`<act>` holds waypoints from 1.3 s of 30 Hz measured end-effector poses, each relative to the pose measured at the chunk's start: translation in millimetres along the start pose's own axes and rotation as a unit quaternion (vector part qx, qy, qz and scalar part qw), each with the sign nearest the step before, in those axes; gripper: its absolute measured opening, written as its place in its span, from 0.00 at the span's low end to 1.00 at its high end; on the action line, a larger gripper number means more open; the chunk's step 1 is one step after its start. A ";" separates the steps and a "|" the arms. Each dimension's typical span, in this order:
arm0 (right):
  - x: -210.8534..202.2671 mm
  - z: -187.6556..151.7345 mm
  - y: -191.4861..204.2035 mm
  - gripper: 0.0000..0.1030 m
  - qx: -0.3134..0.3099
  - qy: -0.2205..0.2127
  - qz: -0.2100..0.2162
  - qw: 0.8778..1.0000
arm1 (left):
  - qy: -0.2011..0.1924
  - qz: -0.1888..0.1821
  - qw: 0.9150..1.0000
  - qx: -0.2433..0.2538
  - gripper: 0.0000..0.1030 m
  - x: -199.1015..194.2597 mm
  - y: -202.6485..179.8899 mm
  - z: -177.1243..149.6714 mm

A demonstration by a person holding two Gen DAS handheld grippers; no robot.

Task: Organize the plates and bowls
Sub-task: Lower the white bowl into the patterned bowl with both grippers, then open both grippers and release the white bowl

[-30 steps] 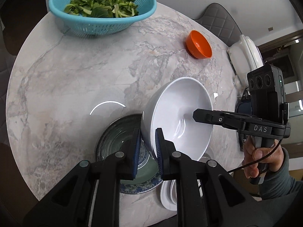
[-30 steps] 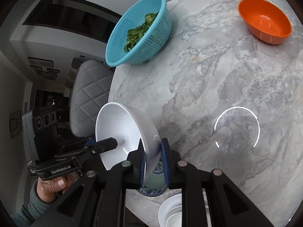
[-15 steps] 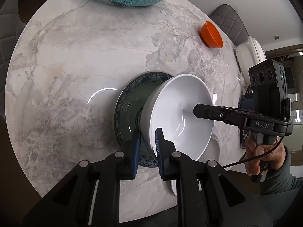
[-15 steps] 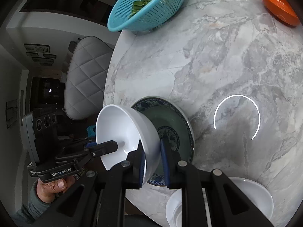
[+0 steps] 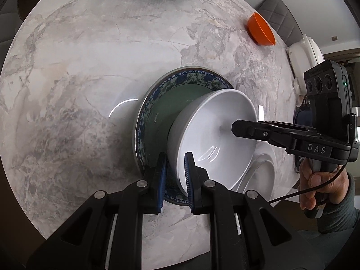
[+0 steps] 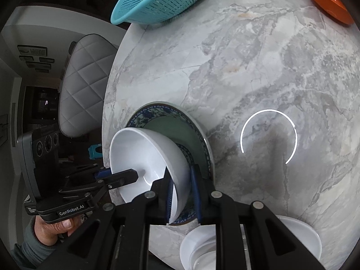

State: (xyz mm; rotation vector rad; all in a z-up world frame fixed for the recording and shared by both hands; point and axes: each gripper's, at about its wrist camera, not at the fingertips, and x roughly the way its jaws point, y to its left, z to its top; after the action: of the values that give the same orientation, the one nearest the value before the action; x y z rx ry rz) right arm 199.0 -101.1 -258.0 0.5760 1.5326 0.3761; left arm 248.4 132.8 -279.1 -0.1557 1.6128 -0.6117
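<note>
- The white bowl (image 5: 213, 135) is held at two points on its rim: the left hand-held gripper (image 5: 175, 175) pinches the near wall, one pad inside and one outside, and the right hand-held gripper (image 6: 182, 186) clamps the opposite side the same way.
- Both sets of jaws are nearly closed, with only the bowl's wall between the pads.
- The bowl is tilted, its mouth facing partly sideways, and sits over the near part of the plate (image 5: 157, 103), a green dish with a blue patterned rim lying flat on the table (image 5: 78, 67).
- Whether the bowl's base already touches the plate cannot be told; the lower edge looks very close to it.
- Just beside the plate, at the table's near edge, lies more white ware (image 6: 301, 236), seemingly a shallow dish with a smaller one nested in it.
- The orange bowl (image 5: 261, 31) stands alone near the far edge, well apart from the plate.
- The blue colander (image 6: 162, 0) of greens sits at the far side and looks to be no part of the job.
- Judged progress: midway. One stack seems begun at the near edge, and the white bowl is about to be set on the plate.
- Still to do, by my reckoning: level the bowl, seat it, release both grips, then fetch the orange bowl.
</note>
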 end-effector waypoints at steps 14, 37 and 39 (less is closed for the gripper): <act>8.1 5.3 12.9 0.18 -0.039 0.002 -0.040 0.998 | -0.011 0.002 1.000 -0.008 0.15 -0.3 7.4 8.8; 3.8 5.7 12.5 0.21 -0.041 -0.004 -0.054 0.998 | -0.060 -0.018 0.998 -0.003 0.71 -28.1 -7.3 -1.4; -3.3 3.9 11.2 0.32 -0.034 -0.016 -0.045 0.998 | -0.084 -0.024 0.996 -0.003 0.71 -41.5 -11.0 -6.5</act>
State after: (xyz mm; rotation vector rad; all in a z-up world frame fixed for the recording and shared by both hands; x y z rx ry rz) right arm 204.3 -94.4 -249.2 0.4575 1.5033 0.3467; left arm 245.7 143.8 -237.2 -0.2445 1.4509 -0.6151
